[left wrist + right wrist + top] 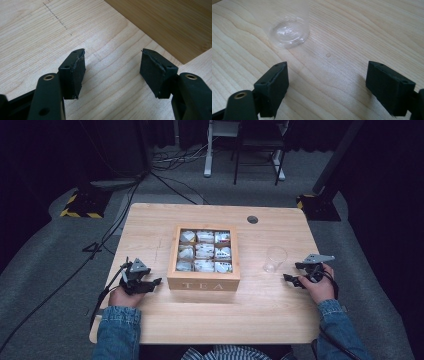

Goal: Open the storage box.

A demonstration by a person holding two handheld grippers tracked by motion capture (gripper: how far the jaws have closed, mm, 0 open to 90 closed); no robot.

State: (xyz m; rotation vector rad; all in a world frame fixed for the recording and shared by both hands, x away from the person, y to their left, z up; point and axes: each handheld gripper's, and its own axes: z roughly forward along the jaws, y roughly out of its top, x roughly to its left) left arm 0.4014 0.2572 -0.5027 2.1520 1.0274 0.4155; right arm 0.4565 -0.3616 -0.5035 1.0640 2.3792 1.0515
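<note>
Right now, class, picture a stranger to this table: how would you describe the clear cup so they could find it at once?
Start at the wooden table and find the tea box in its middle. Just to the right of the box, near the right gripper, stands the cup, upright. It alone is see-through, and it looks empty.
</note>
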